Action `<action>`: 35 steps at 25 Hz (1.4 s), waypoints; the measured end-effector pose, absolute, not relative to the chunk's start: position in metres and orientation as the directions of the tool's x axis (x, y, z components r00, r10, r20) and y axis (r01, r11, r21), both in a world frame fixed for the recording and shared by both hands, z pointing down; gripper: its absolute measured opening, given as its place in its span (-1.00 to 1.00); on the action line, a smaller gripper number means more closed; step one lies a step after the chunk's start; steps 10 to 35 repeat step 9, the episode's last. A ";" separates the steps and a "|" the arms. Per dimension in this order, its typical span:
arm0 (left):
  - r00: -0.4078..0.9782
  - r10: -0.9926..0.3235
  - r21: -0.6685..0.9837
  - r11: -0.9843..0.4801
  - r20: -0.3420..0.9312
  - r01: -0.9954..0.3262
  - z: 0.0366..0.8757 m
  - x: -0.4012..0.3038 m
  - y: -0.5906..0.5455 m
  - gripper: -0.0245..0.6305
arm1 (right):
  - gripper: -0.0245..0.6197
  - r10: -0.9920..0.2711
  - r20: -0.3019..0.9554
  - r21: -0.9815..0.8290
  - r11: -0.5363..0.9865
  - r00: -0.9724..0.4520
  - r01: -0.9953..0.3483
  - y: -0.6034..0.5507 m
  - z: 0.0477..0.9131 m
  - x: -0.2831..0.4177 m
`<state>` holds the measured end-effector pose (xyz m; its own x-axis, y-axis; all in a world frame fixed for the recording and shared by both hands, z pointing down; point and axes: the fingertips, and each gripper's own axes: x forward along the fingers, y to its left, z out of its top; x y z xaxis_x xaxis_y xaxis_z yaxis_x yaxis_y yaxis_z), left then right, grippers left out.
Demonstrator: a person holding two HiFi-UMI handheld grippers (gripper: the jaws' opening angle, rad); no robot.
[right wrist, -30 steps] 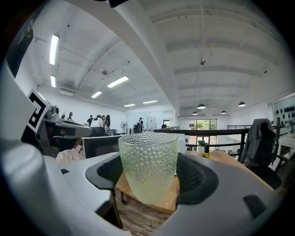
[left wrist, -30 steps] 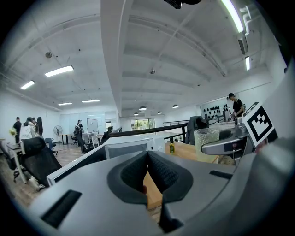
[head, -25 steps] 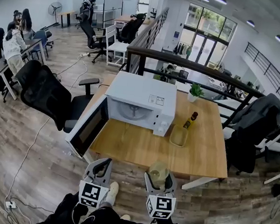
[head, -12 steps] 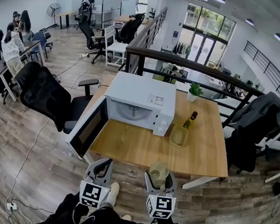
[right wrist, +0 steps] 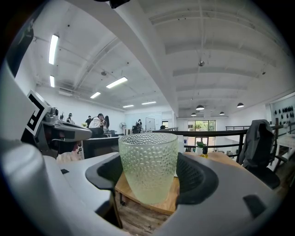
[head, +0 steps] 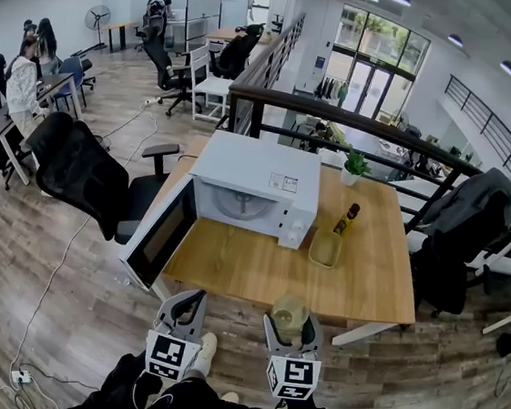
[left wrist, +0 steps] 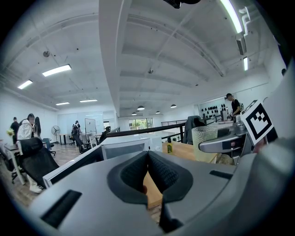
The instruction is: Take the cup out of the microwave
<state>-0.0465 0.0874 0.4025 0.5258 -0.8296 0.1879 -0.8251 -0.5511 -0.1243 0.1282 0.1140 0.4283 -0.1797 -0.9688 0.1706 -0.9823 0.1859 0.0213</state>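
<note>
The right gripper (head: 289,326) pinches the cup (right wrist: 148,162), a dimpled, pale green glass that narrows toward its base. One pad sits on each side of the wall at about mid-height, and the glass stands upright between them. The left gripper (left wrist: 148,171) hangs just to its left with its jaws pressed together and nothing between them.

The cup is already out of the microwave (head: 256,185). It is held at the near edge of the table (head: 257,274), right of the middle. Whether its base touches the wood cannot be told.

The microwave stands toward the far left of the tabletop, and its door (head: 162,232) is swung wide open toward the near left. To the right of the microwave are a small yellowish container (head: 326,248) and, just beyond that, a bottle (head: 348,221). A potted plant (head: 357,167) sits at the far edge.

The step in hand is probably setting the glass down. Because the wall tapers, it could slip downward if the squeeze eases too early, so the pads should hold even pressure and the gripper should stay level. The bare wood nearer than the container looks the safest spot, well in from the edge. The base should rest flat before the jaws spread, and the gripper should then draw straight back so that neither pad tips the rim.
</note>
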 end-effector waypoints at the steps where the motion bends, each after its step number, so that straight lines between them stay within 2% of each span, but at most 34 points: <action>1: 0.526 -0.830 -0.124 -0.551 0.188 -0.825 0.403 -0.047 0.087 -0.85 | 0.24 -0.969 0.171 0.022 0.186 -0.180 -0.982 0.114 0.429 0.128; 35: 0.525 -0.830 -0.123 -0.551 0.188 -0.826 0.406 -0.047 0.088 -0.85 | 0.24 -0.969 0.169 0.023 0.188 -0.182 -0.982 0.115 0.430 0.127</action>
